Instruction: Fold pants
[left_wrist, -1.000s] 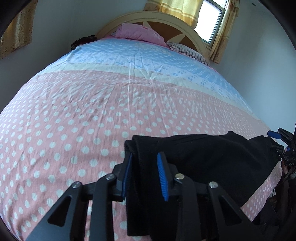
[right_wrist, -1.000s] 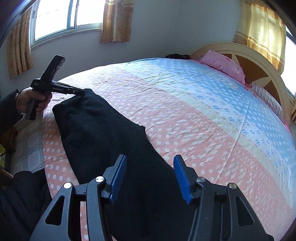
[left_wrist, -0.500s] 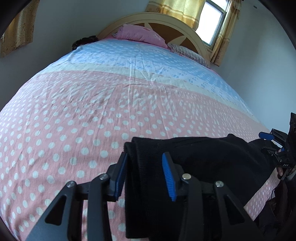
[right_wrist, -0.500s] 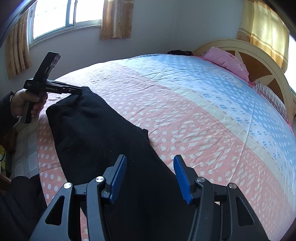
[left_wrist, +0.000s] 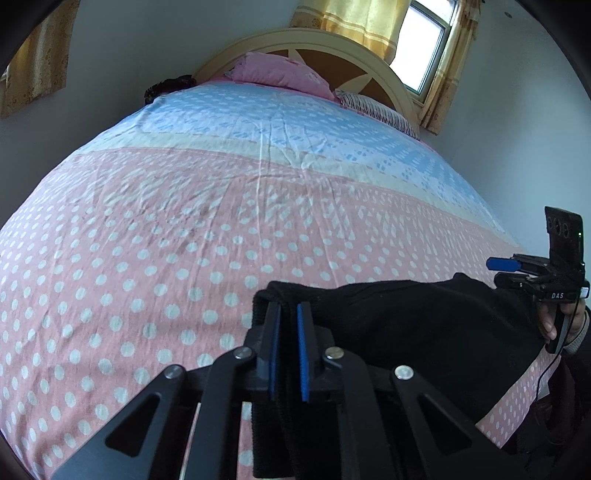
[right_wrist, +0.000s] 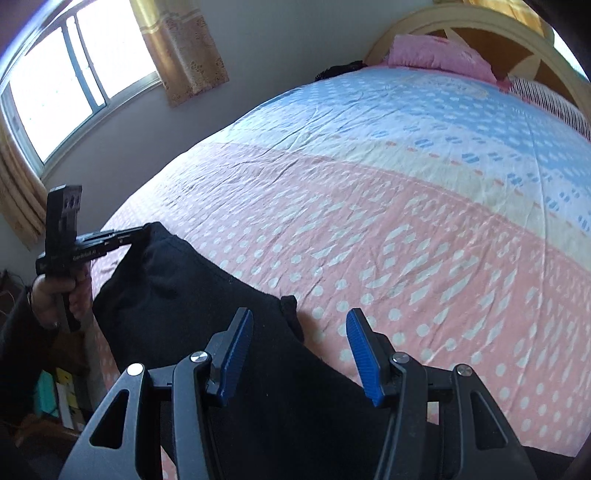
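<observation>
The left gripper (left_wrist: 287, 343) has closed: half a second ago its blue pads stood apart astride the end of the black pants (left_wrist: 424, 325), and now the jaws are clamped together on that bunched end, with dark fabric pinched between them. That suggests the grasp for a fold is made on this side, while the other side has not yet taken hold. The right gripper (right_wrist: 299, 350) has its jaws wide apart above the pants (right_wrist: 177, 295), no cloth between its pads; compared with a second ago it has shifted a little, so that the far end of the garment sits lower in its view.

The pants lie stretched along the near edge of the bed (left_wrist: 184, 221), on the pink dotted part of the bedsheet (right_wrist: 406, 240), well away from the pink pillow (left_wrist: 284, 74) at the headboard.

The right wrist view shows what the left cannot: the left gripper (right_wrist: 110, 240) seen from the side, held in the person's left hand (right_wrist: 59, 295), with the end of the pants lifted slightly off the sheet at its tip. It also shows a small dark tab (right_wrist: 291, 314) jutting from the garment's edge. The left wrist view in turn shows the right gripper (left_wrist: 517, 266) raised over the opposite end, one blue pad visible, apparently clear of the cloth.
</observation>
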